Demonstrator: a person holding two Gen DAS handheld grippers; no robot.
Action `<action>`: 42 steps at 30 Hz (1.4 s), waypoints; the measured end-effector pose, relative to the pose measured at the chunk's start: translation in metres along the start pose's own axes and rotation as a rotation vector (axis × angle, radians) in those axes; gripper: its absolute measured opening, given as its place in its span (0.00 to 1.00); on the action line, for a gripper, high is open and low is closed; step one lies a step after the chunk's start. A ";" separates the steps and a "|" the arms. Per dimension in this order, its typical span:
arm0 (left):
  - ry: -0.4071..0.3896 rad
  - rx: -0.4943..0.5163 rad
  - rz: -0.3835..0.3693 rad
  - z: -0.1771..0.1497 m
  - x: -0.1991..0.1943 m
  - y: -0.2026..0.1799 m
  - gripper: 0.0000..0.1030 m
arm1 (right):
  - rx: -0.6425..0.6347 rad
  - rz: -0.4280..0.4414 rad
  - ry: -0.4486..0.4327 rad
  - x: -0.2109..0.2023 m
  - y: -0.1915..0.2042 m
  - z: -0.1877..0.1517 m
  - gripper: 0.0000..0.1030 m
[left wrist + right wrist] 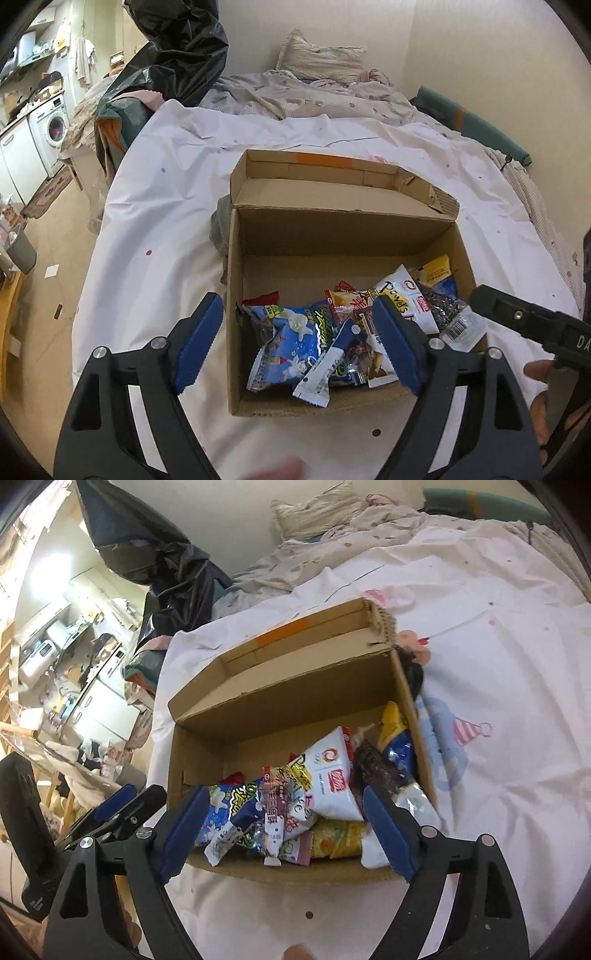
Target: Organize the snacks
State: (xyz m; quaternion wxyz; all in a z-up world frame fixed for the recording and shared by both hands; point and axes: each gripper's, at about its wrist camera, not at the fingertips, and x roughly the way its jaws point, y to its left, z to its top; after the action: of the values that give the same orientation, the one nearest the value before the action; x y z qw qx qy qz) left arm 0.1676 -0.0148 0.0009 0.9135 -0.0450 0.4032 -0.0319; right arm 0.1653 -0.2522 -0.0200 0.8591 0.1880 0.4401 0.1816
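An open cardboard box (236, 295) sits on a bed covered by a white sheet; it also shows in the right wrist view (192, 753). Several snack packets lie inside: a blue packet (295, 339), a white packet with a red logo (332, 779), a yellow packet (338, 838), a dark seed bag (441, 306). My left gripper (299, 343) is open and empty, hovering over the box's near left part. My right gripper (286, 834) is open and empty over the near edge. The right gripper shows in the left wrist view (517, 317), the left one in the right wrist view (125, 808).
A black plastic bag (177, 48) stands at the bed's far left. A pillow (321, 59) and a rumpled quilt (314, 96) lie at the head. A washing machine (50, 129) and cabinets stand at the left. A doll (412, 657) lies beside the box's right wall.
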 end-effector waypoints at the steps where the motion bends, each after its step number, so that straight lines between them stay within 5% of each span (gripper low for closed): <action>1: -0.001 -0.004 0.000 0.000 -0.003 0.001 0.78 | -0.010 -0.009 -0.013 -0.007 0.001 -0.002 0.93; 3: -0.006 -0.026 0.005 -0.003 -0.010 0.005 0.78 | -0.042 -0.040 -0.048 -0.019 0.007 -0.006 1.00; 17: -0.013 -0.028 0.073 -0.050 -0.056 0.022 0.79 | -0.062 -0.091 -0.084 -0.058 0.009 -0.046 1.00; 28: -0.078 -0.036 0.123 -0.085 -0.096 0.033 1.00 | -0.110 -0.164 -0.184 -0.093 0.013 -0.090 1.00; 42: -0.124 -0.051 0.115 -0.091 -0.092 0.028 1.00 | -0.222 -0.238 -0.232 -0.073 0.034 -0.103 1.00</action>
State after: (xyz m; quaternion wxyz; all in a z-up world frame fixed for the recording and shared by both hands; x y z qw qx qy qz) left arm 0.0391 0.0169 0.0045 0.9355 -0.0470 0.3486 0.0337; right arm 0.0358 -0.2411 -0.0089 0.9350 0.0583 0.3343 0.1033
